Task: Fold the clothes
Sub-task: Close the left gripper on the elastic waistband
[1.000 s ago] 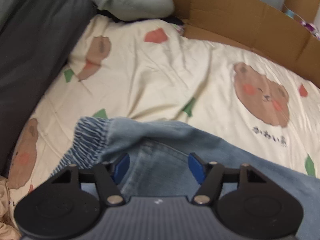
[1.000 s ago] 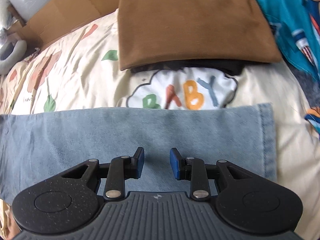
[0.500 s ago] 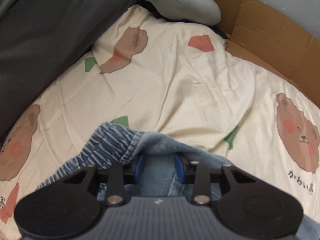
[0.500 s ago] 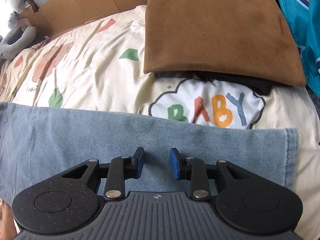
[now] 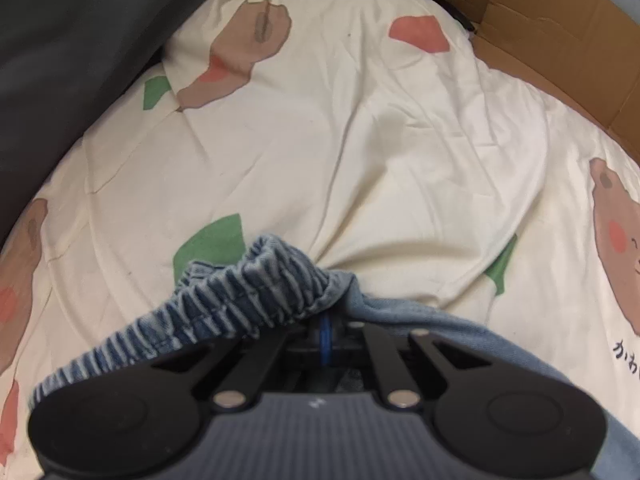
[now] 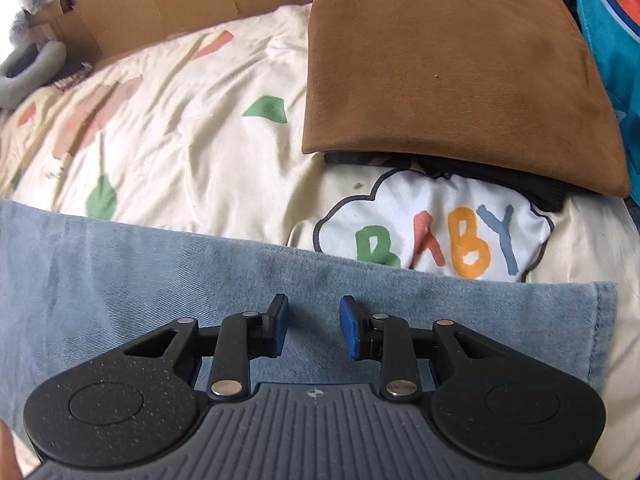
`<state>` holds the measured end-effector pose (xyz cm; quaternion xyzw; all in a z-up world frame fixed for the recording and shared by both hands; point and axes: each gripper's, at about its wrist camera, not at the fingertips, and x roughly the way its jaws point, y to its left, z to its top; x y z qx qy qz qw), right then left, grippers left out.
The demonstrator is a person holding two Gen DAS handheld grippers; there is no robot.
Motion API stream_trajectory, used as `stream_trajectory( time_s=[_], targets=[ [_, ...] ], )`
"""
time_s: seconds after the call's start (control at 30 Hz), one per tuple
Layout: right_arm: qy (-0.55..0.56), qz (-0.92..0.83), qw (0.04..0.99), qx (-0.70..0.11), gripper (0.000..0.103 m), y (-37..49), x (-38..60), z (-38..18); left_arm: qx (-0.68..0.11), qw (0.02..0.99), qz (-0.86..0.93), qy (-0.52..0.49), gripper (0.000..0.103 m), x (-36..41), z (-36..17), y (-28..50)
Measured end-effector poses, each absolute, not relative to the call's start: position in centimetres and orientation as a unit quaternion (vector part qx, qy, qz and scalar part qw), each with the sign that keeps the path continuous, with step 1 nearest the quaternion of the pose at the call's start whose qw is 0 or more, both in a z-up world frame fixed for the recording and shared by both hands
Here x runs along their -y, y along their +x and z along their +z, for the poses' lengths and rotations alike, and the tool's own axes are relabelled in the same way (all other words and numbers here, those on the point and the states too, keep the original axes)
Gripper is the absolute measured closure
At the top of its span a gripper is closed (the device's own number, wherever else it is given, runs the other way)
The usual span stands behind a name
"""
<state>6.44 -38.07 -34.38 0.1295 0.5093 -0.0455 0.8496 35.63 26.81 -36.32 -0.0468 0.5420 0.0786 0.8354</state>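
Here, left claw (image 5: 326, 330) pinching jeans (image 5: 256, 292) waistband.

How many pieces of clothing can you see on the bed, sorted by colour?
Light blue: 1, the denim trousers, waistband bunched in the left gripper
Brown: 1, a folded garment
Black: 1, a folded garment under the brown one
Teal: 1, a printed garment at the edge
Total: 4
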Motion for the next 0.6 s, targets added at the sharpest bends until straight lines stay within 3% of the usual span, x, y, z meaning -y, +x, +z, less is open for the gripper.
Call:
stream_trajectory(
  time_s=[0.5,0.6],
  targets=[
    [0.162,-0.108,0.835,-0.515,0.073,8.0,37.9,-35.6,-0.53,0.844,0.056,-0.066,0.1,-27.1,-33.8,34.4],
    [0.164,-0.113,0.841,-0.504,0.073,7.9,37.9,-35.4,-0.516,0.853,0.039,-0.071,0.094,-27.4,-32.0,33.3]
  ],
)
